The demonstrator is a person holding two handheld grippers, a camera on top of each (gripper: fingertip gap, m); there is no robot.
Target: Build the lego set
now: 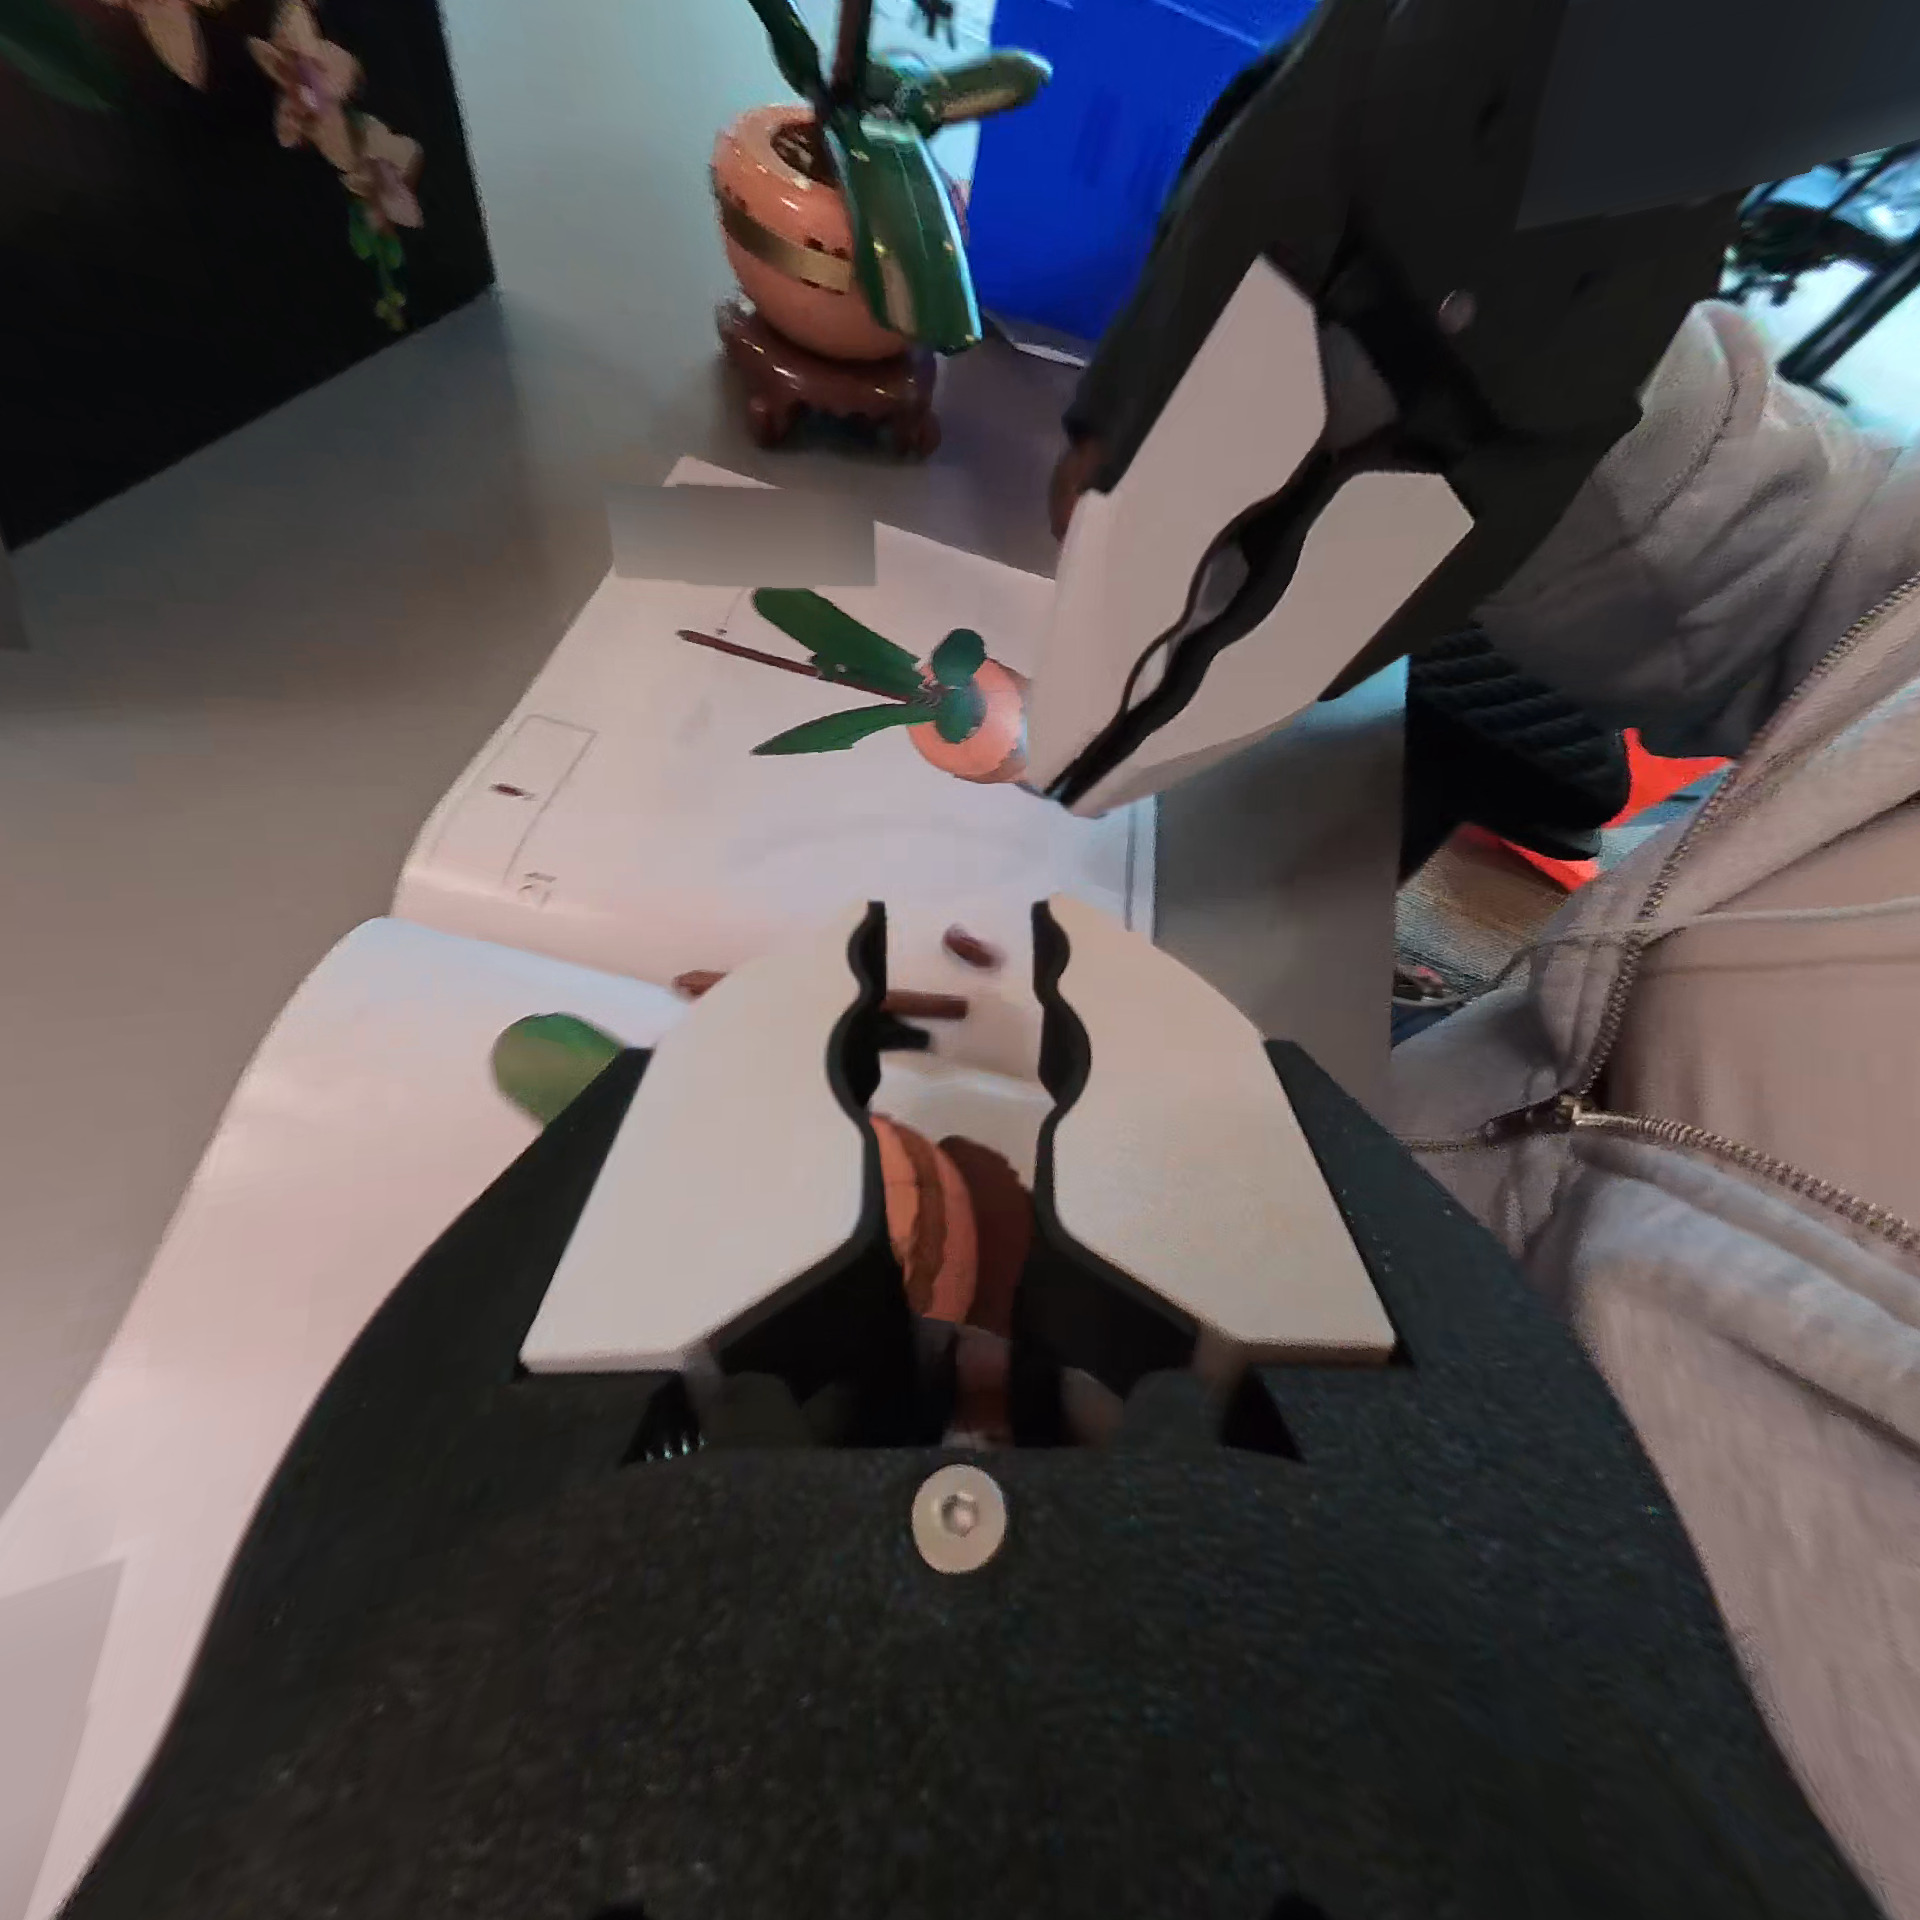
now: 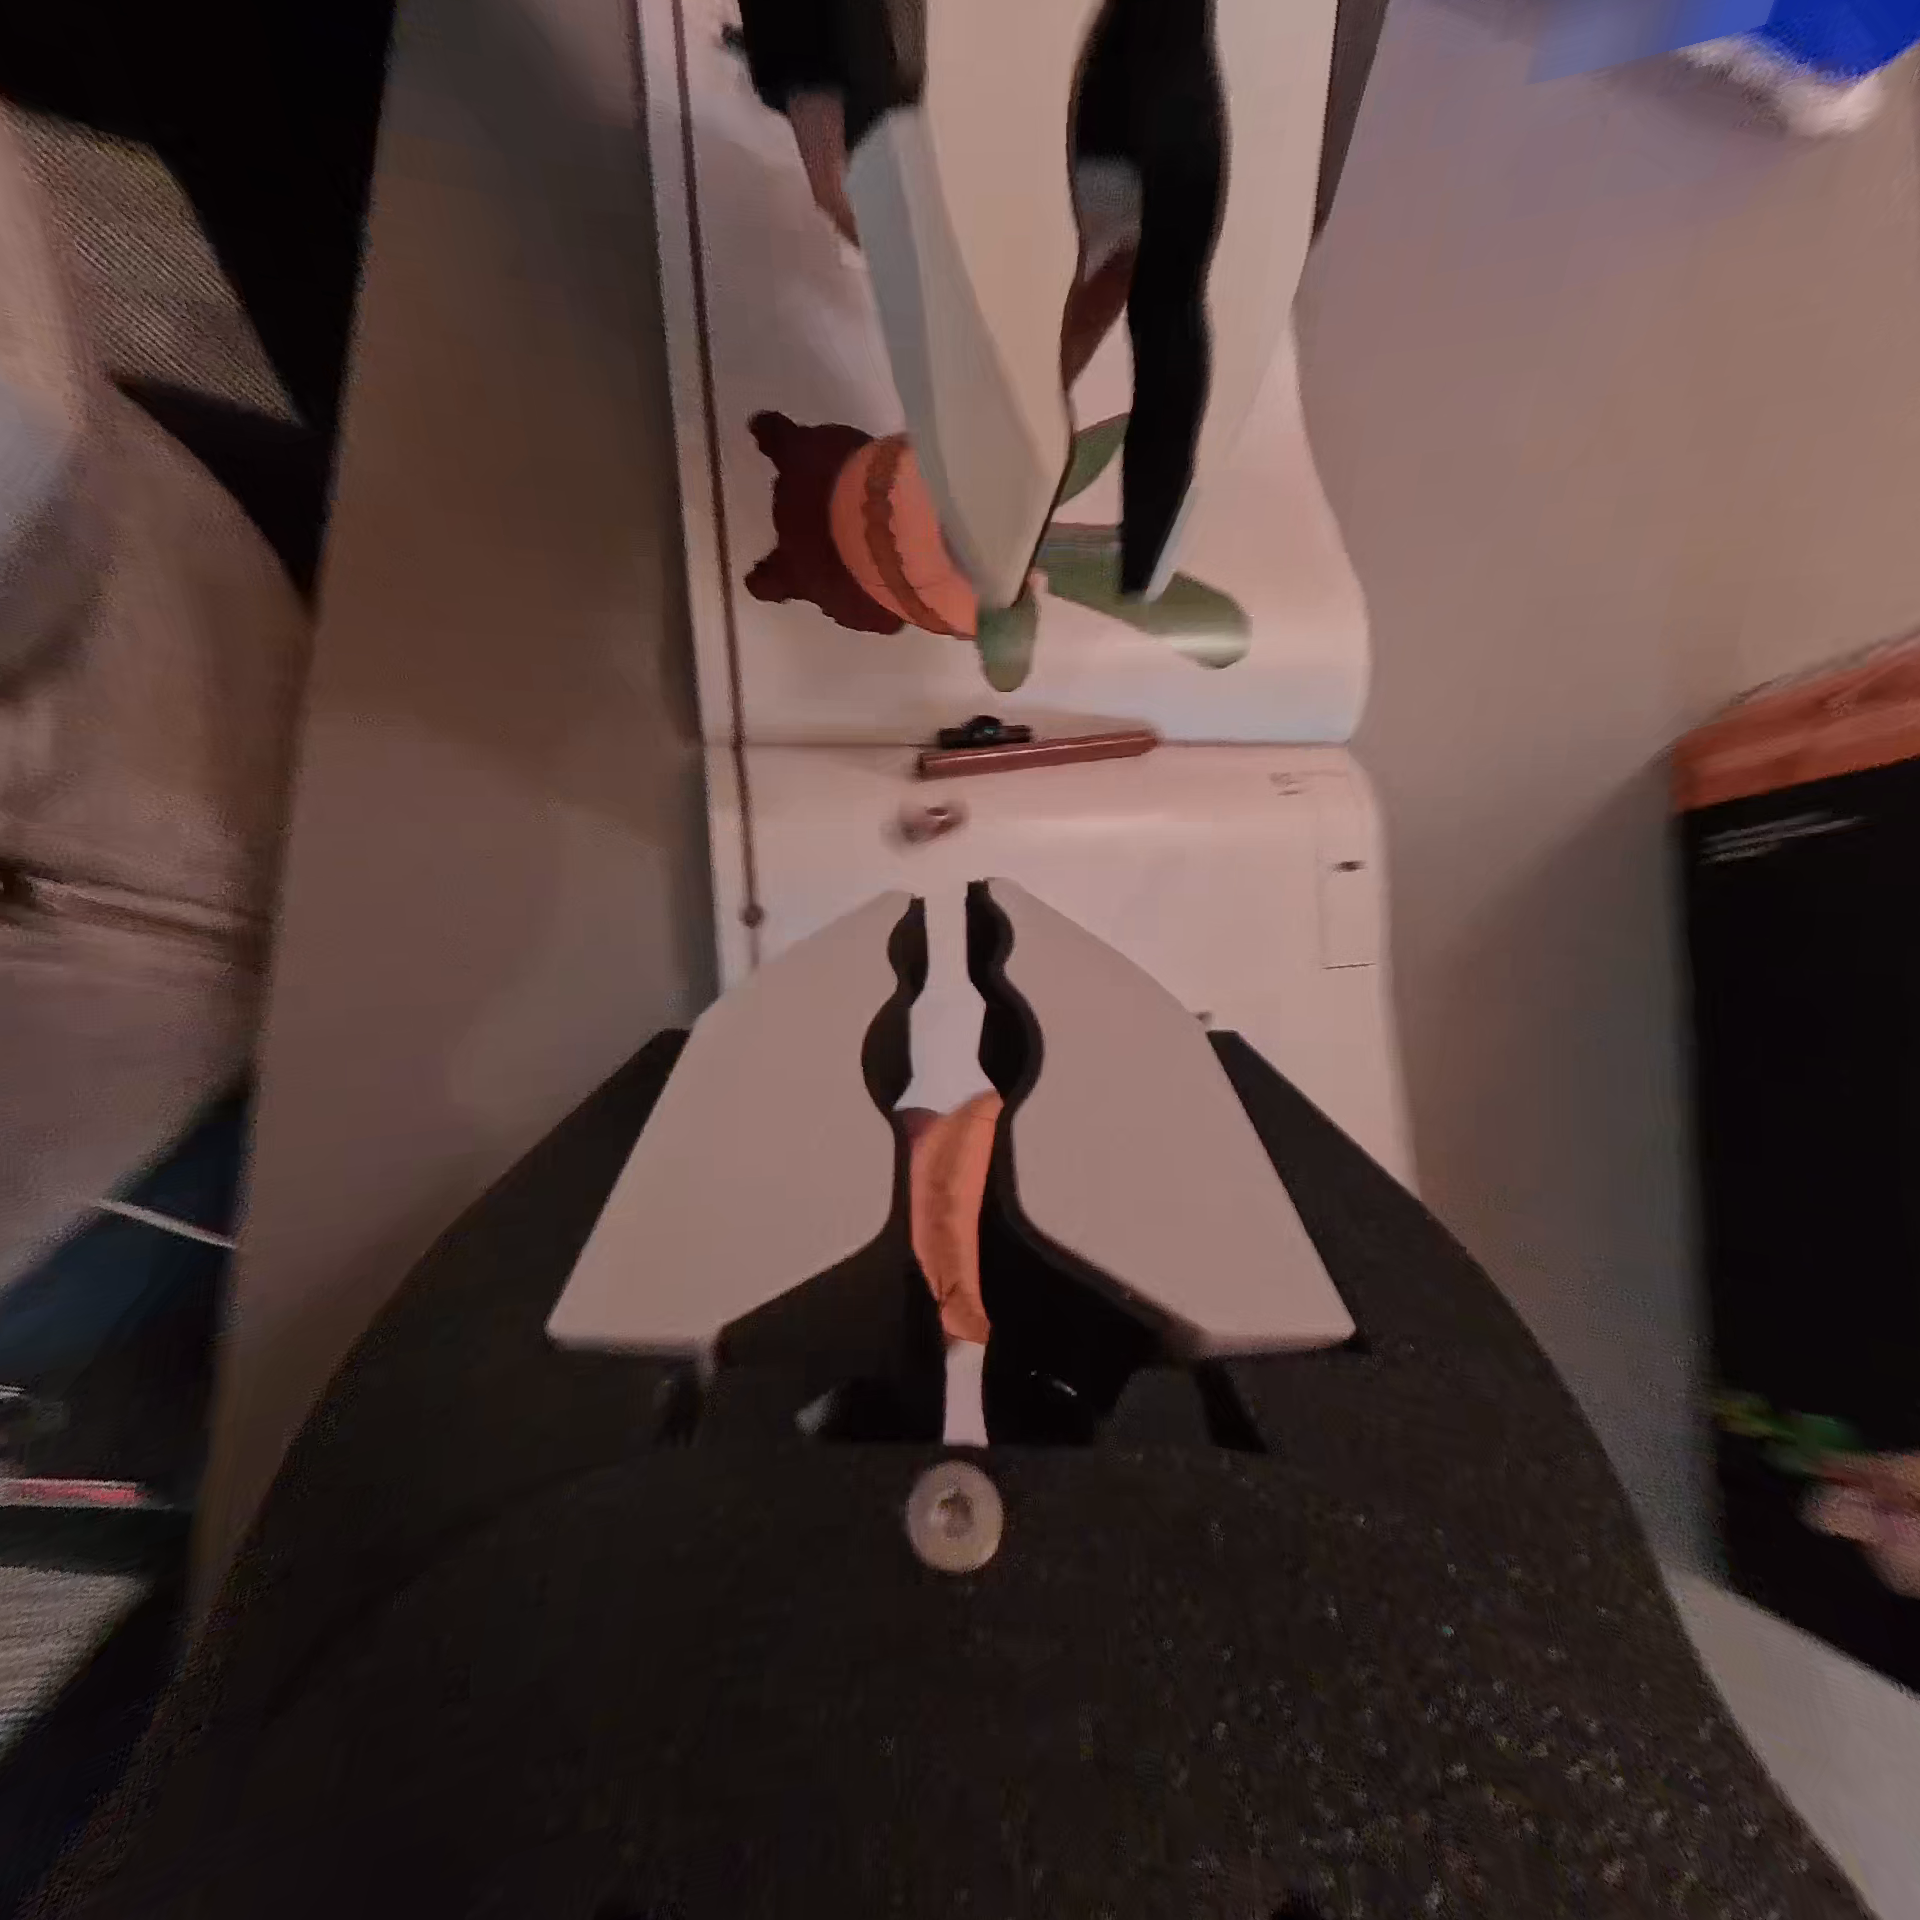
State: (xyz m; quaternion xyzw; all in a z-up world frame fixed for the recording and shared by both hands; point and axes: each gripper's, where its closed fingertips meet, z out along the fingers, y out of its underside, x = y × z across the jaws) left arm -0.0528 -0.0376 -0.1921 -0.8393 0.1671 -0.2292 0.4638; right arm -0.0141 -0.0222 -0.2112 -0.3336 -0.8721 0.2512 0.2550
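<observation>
- The desk (image 1: 260, 644) is smooth and grey, and an open instruction booklet (image 1: 665, 821) lies flat on it with its white pages spread toward the camera.
- At the far side of the desk stands the partly built lego plant (image 1: 831, 249): a pink pot with a gold band on a dark brown stand, green leaves rising from it.
- A black box (image 1: 208, 239) printed with pale flowers stands at the far left, and a blue panel (image 1: 1091, 156) fills the background behind the plant.
- On the booklet's fold lie loose pieces: a brown rod (image 2: 1039, 750) with a small black piece (image 2: 982, 732) touching it, and a short brown piece (image 1: 971, 945) just beside them.
- The left tongs (image 1: 956, 920) hang above the booklet with the fingers apart and nothing between the tips.
- The right tongs (image 2: 943, 899) are nearly together, a thin gap showing between the tips; in the left wrist view they point down at the printed pot on the far page.
- A person in a grey zip hoodie (image 1: 1714, 1039) fills the right edge, cut off by the frame.
- The right wrist view is blurred; whether anything sits in the narrow gap cannot be told.
- The top of the plant is cut off by the frame.
</observation>
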